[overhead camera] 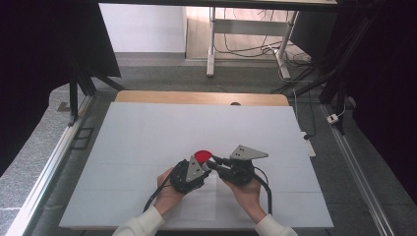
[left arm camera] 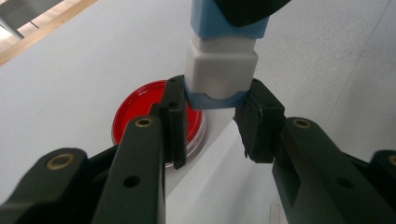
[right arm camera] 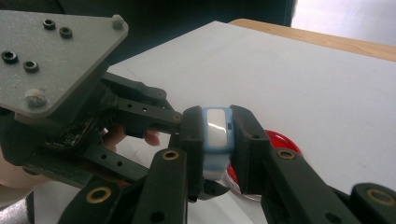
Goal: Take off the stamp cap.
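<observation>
Blue-and-white block (right arm camera: 215, 140) held off the worktop (overhead camera: 147, 132), just above the red dish (left arm camera: 140, 112). Right gripper (right arm camera: 215, 140) fingers clamped on one end. Left gripper (left arm camera: 217, 116) fingers flank the other end, touching or nearly; closure unclear. Long axis spans both grippers.

White table (overhead camera: 147, 128) is lying open across the upper, left and right frame. Lower centre, the left gripper (overhead camera: 202, 166) and right gripper (overhead camera: 214, 162) are crowding the blue-and-white piece (right arm camera: 216, 135); the red dish (overhead camera: 202, 156) is blocking just behind.

Soft even light; dark, dim corners overhead.
</observation>
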The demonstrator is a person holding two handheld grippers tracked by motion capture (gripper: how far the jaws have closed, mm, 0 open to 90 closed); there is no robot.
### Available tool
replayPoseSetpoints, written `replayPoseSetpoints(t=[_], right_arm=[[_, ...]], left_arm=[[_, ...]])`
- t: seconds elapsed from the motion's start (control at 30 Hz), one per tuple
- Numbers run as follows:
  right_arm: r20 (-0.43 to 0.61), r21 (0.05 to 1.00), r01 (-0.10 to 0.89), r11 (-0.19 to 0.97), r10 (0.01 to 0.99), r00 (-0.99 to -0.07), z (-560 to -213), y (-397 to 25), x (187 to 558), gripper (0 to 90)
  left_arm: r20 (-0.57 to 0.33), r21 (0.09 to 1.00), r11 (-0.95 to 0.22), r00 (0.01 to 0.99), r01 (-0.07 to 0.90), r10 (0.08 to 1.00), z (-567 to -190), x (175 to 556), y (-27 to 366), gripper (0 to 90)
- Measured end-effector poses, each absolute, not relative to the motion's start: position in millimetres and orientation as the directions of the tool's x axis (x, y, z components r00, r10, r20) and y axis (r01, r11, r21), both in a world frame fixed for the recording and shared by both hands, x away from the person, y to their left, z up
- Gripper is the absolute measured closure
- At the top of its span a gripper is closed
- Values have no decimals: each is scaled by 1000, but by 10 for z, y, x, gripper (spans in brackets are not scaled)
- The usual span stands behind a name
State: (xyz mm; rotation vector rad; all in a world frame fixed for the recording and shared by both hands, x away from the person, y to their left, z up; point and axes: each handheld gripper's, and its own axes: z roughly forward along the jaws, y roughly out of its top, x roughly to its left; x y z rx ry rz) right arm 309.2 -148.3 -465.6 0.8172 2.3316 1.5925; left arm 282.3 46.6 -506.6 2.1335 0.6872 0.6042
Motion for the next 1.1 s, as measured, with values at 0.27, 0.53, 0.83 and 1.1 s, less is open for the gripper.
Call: replayPoseSetpoints(t=[0.27, 0.53, 0.83, 1.1], right_arm=[[137, 906, 331, 265, 556, -820, -4670, -1474, 3080, 751], [141, 907, 333, 258, 558, -818, -4677, -1480, 3071, 751], [151, 901, 345, 261, 557, -816, -4677, -1485, 3078, 752], [159, 899, 352, 261, 555, -817, -4680, -1492, 3092, 751]], left_arm=[[191, 798, -540, 738, 267, 647, -5087, 2815, 462, 651], [185, 805, -530, 737, 266, 650, -5094, 2815, 471, 652], [212, 798, -549, 737, 249, 642, -5115, 2797, 447, 655], [213, 798, -550, 739, 245, 639, -5120, 2801, 452, 655]])
